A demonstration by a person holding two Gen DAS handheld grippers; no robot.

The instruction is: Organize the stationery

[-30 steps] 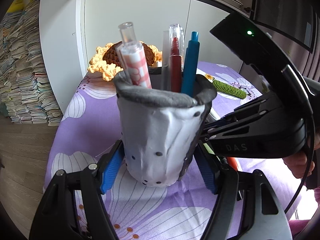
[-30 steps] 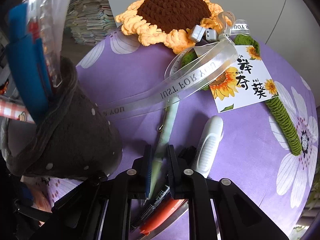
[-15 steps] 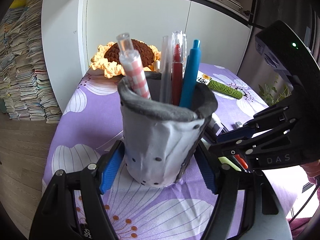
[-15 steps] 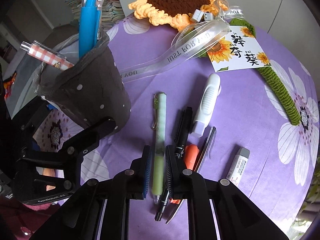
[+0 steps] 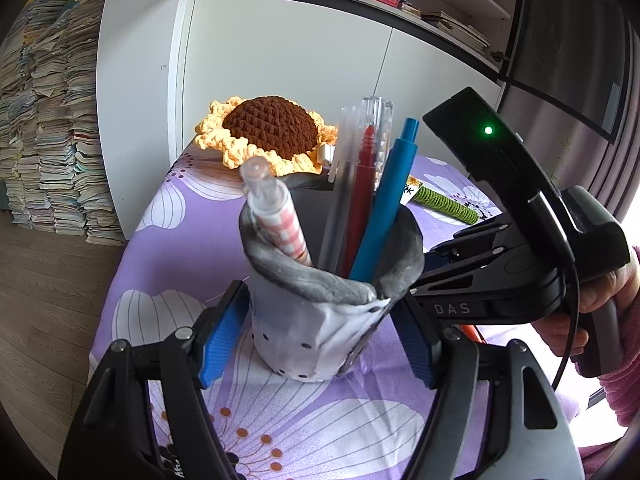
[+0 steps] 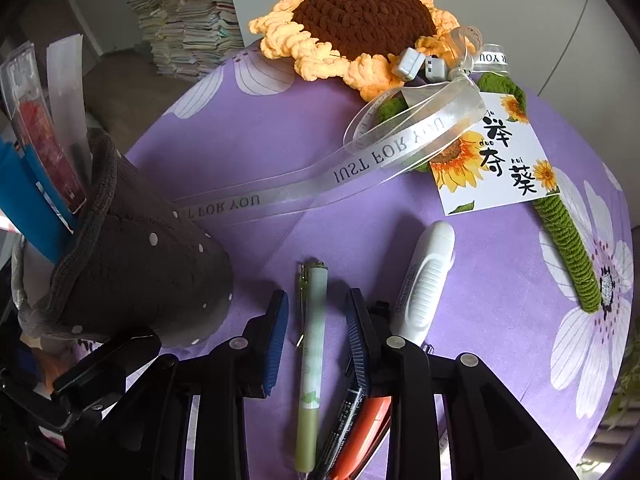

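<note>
My left gripper (image 5: pixel 320 332) stands around a soft grey felt pen holder (image 5: pixel 320 320), its blue pads against both sides. The holder carries a pink checked pen (image 5: pixel 276 216), a red pen (image 5: pixel 360 184) and a blue pen (image 5: pixel 388 204). My right gripper (image 6: pixel 318 316) is open, its jaws on either side of a pale green pen (image 6: pixel 312 360) that lies on the purple cloth (image 6: pixel 280 128). A black pen (image 6: pixel 340 420) and an orange pen (image 6: pixel 368 428) lie under its right finger. A white correction tape (image 6: pixel 424 280) lies just to the right.
A crochet sunflower (image 6: pixel 360 20) with a green stem (image 6: pixel 568 236), a ribbon (image 6: pixel 320 176) and a paper tag (image 6: pixel 492 156) lies across the far side of the table. The pen holder (image 6: pixel 132 272) stands to the left of my right gripper. Stacks of books (image 5: pixel 40 120) stand on the floor.
My right gripper was shut on the green pen and has opened and come down lower over it. The left gripper stays on the pen holder, which leans slightly more.
</note>
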